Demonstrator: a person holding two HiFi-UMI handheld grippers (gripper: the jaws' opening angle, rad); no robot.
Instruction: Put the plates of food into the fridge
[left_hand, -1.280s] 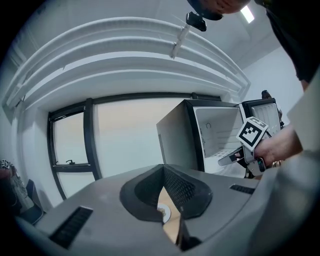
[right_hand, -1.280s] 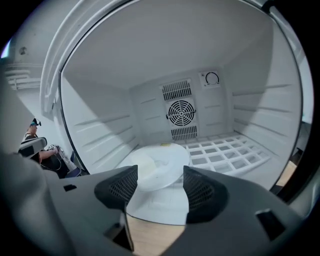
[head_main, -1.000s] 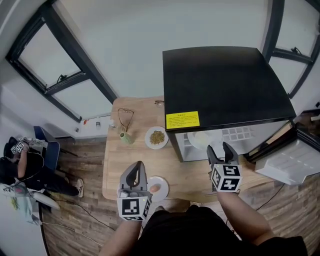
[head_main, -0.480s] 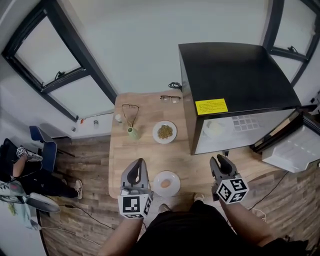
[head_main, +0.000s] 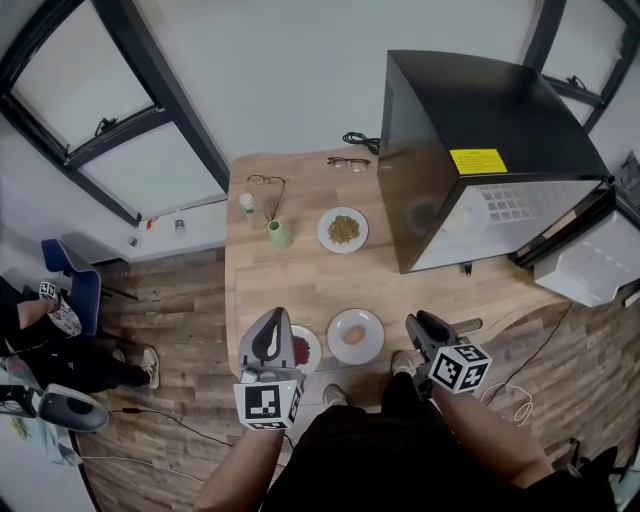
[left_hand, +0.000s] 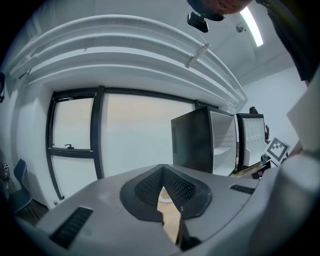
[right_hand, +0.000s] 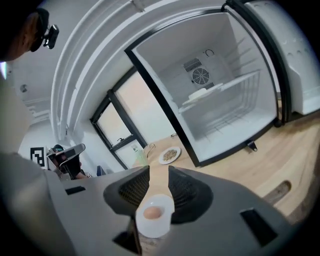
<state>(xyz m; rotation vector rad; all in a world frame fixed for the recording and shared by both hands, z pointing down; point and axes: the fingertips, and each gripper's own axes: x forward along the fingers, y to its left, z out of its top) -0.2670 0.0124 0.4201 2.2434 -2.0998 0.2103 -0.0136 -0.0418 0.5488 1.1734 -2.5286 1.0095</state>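
Note:
Three plates of food sit on the wooden table (head_main: 300, 285). One holds greenish food (head_main: 343, 229) mid-table, one an egg-like lump (head_main: 355, 336) near the front edge, and one red food (head_main: 303, 350), half hidden under my left gripper (head_main: 272, 316). That gripper's tips meet, with nothing held (left_hand: 161, 170). My right gripper (head_main: 415, 322) hangs just right of the egg plate (right_hand: 152, 215), apart from it. Its jaws have just been closing and stand partly apart (right_hand: 159, 172) with nothing between them. The black fridge (head_main: 470, 110) stands open, with a white plate on its shelf (right_hand: 200, 93).
The fridge door (head_main: 590, 270) swings out at the right. Two pairs of glasses (head_main: 265, 182) (head_main: 347, 161), a small green vase (head_main: 279, 233) and a little white bottle (head_main: 246, 203) sit at the table's back. A seated person (head_main: 25, 330) is far left.
Both grippers have drawn back from the fridge side to the table's front edge. The right gripper's jaws have narrowed from wide open. The left gripper now covers part of the red-food plate.

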